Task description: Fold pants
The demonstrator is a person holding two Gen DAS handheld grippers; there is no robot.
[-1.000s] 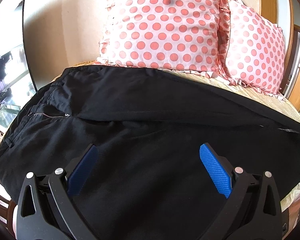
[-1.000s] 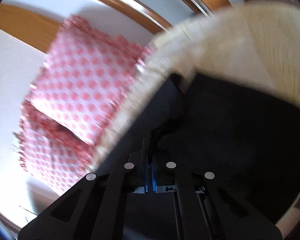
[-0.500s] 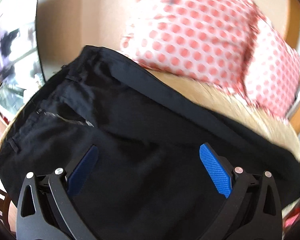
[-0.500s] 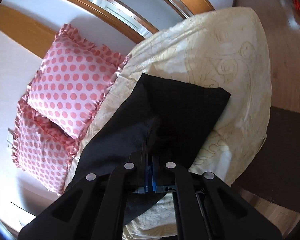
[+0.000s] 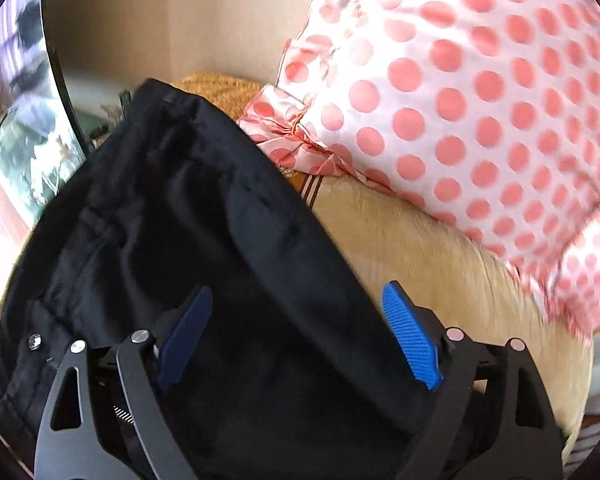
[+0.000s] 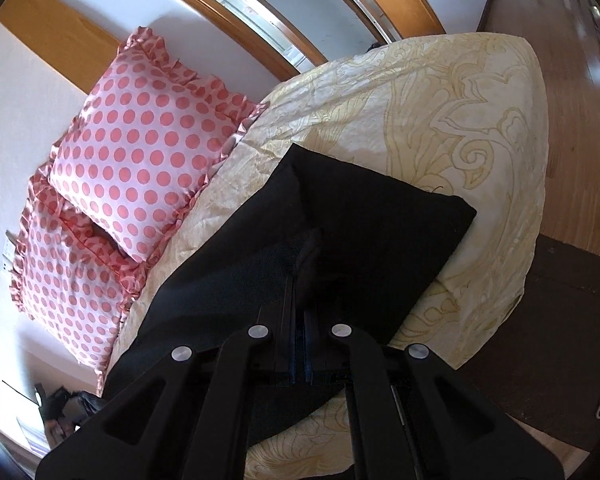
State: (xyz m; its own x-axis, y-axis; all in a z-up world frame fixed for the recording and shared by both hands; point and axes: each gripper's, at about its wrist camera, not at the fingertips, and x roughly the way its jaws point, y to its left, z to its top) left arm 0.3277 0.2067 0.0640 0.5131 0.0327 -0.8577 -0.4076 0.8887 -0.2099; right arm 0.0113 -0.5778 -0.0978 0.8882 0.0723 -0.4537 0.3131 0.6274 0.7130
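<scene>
Black pants [image 5: 204,240] lie on a cream bedspread [image 5: 440,264]. In the left wrist view I see the waist end, with the waistband running from upper left to lower right. My left gripper [image 5: 296,336] is open, its blue pads [image 5: 410,340] spread just above the cloth and empty. In the right wrist view the pants' leg end [image 6: 380,224] lies on the bedspread [image 6: 460,92]. My right gripper [image 6: 300,292] is shut on a pinched ridge of the black cloth and lifts it a little.
Two pink polka-dot pillows [image 6: 140,152] lean against the wall at the bed's head; one also shows in the left wrist view [image 5: 480,92]. Wooden floor [image 6: 580,80] and a dark rug [image 6: 540,340] lie beyond the bed's foot. A mirror [image 5: 20,120] stands left of the waist end.
My left gripper has swung left and closer to the waist end, still open. My right gripper has risen and pulled back with the pinched cloth, so more of the bed shows.
</scene>
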